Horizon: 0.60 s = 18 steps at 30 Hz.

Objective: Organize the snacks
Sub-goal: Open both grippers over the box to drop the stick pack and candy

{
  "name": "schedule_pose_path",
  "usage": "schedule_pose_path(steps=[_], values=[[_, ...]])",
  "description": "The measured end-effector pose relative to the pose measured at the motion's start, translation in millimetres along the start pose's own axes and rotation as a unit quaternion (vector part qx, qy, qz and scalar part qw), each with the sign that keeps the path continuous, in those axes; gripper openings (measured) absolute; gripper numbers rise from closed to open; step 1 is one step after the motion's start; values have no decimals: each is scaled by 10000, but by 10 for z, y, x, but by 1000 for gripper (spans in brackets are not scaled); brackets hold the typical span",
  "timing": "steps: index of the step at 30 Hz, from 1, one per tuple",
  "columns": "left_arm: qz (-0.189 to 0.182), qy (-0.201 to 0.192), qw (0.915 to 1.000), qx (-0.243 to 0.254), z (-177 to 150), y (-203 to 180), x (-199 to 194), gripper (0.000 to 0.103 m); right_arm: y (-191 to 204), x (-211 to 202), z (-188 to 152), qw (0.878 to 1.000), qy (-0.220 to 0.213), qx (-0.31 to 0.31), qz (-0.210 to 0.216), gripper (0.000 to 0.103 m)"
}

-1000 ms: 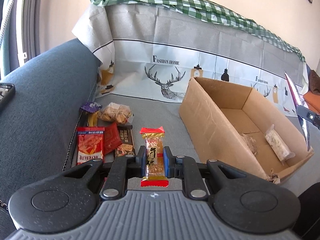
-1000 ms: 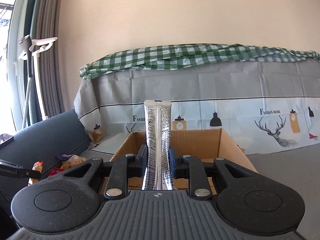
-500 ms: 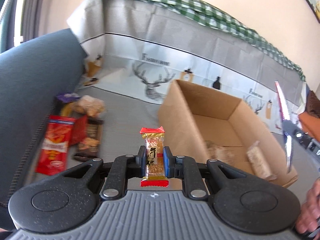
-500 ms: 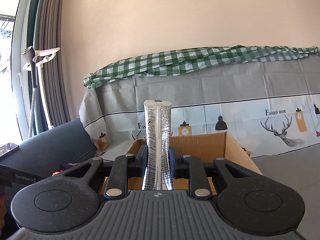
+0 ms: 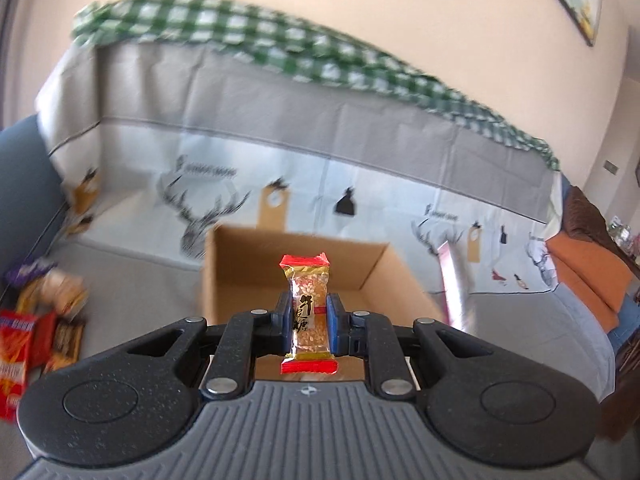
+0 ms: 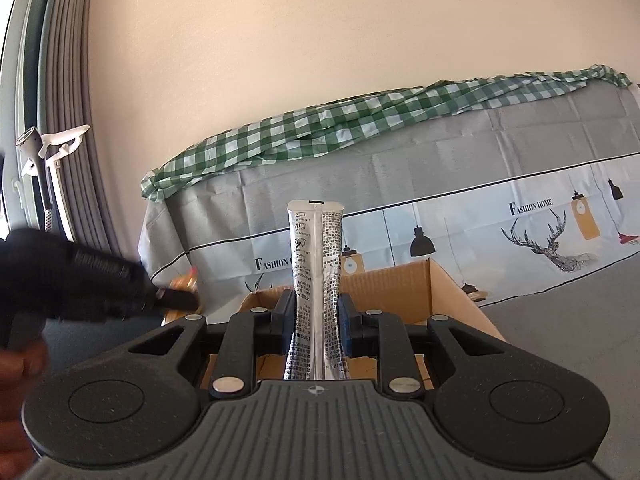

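Observation:
My left gripper is shut on a small red-and-gold peanut candy bar, held upright in front of the open cardboard box. My right gripper is shut on a tall silver snack packet, held upright before the same box. The silver packet also shows at the right in the left wrist view. The left gripper shows as a blurred black shape at the left of the right wrist view.
Several loose snack packs lie on the grey sofa seat left of the box. A deer-print cover and a green checked cloth drape the sofa back. An orange cushion lies at the far right.
My left gripper has swung right and tilted up with the candy bar, now facing the box. The right gripper has risen slightly; the left gripper has entered its view.

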<state>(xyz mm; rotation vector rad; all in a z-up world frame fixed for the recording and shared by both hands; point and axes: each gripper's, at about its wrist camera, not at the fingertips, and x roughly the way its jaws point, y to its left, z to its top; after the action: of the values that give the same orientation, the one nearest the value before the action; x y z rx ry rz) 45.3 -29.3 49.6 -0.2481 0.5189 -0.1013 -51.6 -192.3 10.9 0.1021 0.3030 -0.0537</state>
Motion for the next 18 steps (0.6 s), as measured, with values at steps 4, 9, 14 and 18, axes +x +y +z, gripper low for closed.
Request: schedule_pose_path(steps=[4, 9, 14, 18], values=[[-13, -86, 9997, 235, 257, -285, 78, 21, -5, 55, -13, 9996, 180, 77, -197, 43], [226, -294, 9992, -156, 558, -377, -155, 90, -32, -17, 2, 9995, 23, 189, -239, 74], [359, -189, 9971, -648, 774, -439, -686, 102, -78, -25, 9, 9992, 34, 302, -272, 74], [281, -292, 9934, -1075, 939, -502, -1307, 102, -81, -36, -2, 9988, 26, 371, -327, 74]])
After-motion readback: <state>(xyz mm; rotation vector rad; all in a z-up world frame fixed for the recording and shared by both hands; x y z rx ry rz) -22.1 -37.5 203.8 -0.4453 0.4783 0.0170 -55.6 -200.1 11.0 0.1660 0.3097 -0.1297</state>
